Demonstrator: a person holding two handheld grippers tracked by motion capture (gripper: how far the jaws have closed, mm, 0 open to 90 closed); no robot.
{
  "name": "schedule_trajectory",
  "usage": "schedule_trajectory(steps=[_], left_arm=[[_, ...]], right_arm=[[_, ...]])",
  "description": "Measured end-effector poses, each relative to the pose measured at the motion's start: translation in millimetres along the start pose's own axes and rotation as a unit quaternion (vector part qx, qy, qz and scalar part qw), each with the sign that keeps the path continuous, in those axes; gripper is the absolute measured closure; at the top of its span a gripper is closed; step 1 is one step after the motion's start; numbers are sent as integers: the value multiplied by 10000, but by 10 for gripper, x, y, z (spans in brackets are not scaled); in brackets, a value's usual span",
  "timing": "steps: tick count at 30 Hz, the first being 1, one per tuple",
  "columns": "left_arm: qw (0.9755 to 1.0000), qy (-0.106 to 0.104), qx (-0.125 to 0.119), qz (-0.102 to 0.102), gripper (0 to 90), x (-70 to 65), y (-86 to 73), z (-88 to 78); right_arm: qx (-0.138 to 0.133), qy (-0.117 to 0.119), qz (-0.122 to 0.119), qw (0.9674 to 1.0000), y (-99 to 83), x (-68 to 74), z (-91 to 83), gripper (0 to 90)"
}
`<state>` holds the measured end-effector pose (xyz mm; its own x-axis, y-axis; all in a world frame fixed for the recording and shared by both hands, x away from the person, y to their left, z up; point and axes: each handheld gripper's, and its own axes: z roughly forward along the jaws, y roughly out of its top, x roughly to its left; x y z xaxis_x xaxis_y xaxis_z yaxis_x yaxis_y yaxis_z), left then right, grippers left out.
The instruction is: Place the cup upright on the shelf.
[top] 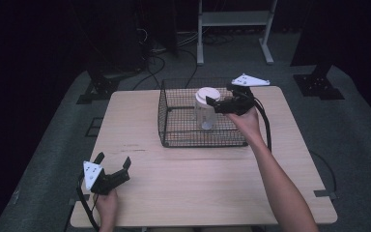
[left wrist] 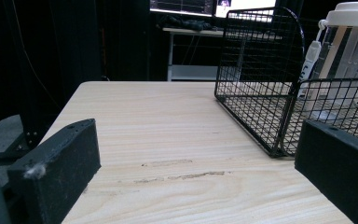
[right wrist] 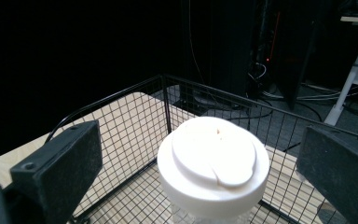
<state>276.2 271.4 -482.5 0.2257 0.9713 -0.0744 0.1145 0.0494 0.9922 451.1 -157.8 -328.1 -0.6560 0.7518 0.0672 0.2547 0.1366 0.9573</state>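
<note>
Standing upright inside the black wire basket (top: 163, 116), toward its far right part: a clear tumbler (top: 206, 116) with a white lid (right wrist: 213, 163). Looks like thin transparent plastic, apparently empty, so judged light and easy to tip; smooth wall judged slippery under hard jaws. Lid domed with a raised flap on top; seating on the rim cannot be confirmed, so lifting by the lid alone judged risky. Best hold judged to be across the upper body just under the lid, or squarely across the lid's rim, with moderate squeeze to avoid crushing the wall.

Right gripper (top: 213, 102) poised over the basket at the tumbler's right, jaws apart with the lid between them in the right gripper view, nothing clamped; contact with the lid cannot be told. Left gripper (top: 112, 161) resting low near the table's near left corner, jaws spread wide, holding nothing.

Basket walls tall enough to demand a lift straight up before any sideways move; wire mesh likely to catch a jaw.

Table (top: 198, 183): pale wood-grain top, flat, a few faint scuff marks near its middle, otherwise bare apart from the basket. Room dim, dark drapes all round, grey carpet, cables (top: 149, 67) on the floor beyond the table, a white metal frame (top: 234, 21) at the back.
</note>
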Motion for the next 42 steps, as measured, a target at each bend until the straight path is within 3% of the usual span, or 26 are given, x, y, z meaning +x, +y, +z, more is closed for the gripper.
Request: schedule_trajectory(steps=[10, 42], left_arm=[[10000, 7, 2, 13, 0, -2, 1, 2], [9999, 37, 12, 93, 0, -18, 2, 7]], right_arm=[[79, 112, 51, 9999, -110, 33, -121, 0], [148, 96, 57, 9998, -338, -14, -541, 0]])
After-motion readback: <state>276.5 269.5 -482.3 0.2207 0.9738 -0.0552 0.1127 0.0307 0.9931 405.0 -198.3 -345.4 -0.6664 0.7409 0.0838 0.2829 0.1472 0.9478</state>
